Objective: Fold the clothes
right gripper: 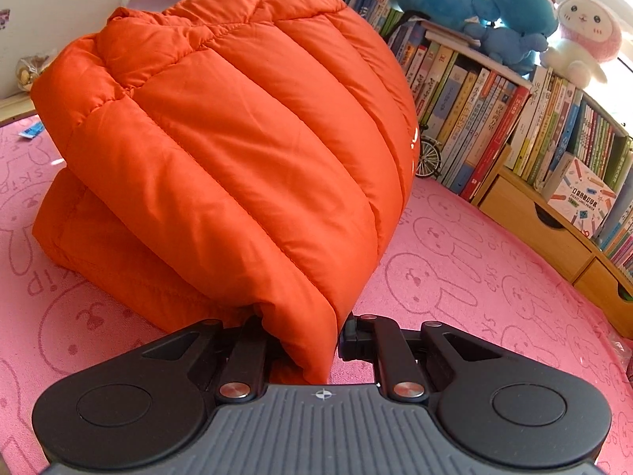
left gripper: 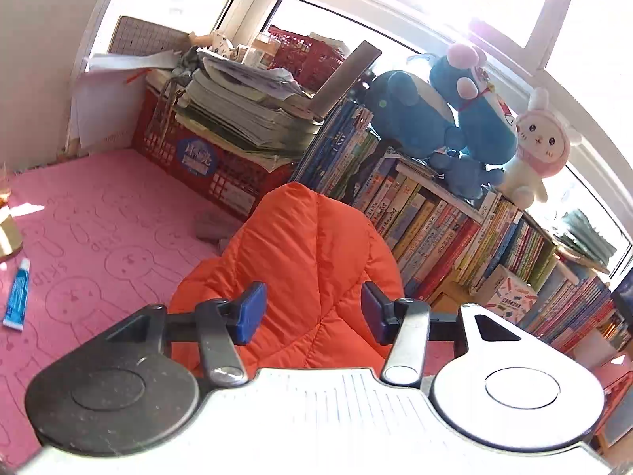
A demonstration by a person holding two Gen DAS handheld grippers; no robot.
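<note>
Orange puffer jacket (right gripper: 221, 150) sits on the pink rabbit-print mat (right gripper: 474, 277) that covers the desk, bunched into a tall, rounded mound in front of a row of books (right gripper: 474, 118), with plush toys (right gripper: 514, 12) on the shelf above them. Its near edge is pinched in the right gripper (right gripper: 304, 340), whose jaws are drawn in narrow on a fold of the fabric. The left gripper (left gripper: 312, 312) hangs above and behind the mound with its blue pads (left gripper: 249, 308) parted and nothing between them; no cloth touches them.

The step in hand looks like laying the upper half down over the lower layer. To do it well, the right gripper should probably keep its hold on the hem and draw it low and flat toward the near side, while the free left gripper presses the domed top down to push air out, since the padding is likely to spring back.

The jacket is bright orange and quilted in broad stitched channels, with a smooth, faintly shiny shell. A thinner layer shows beneath at the left, and small white marks show at its right edge.
</note>
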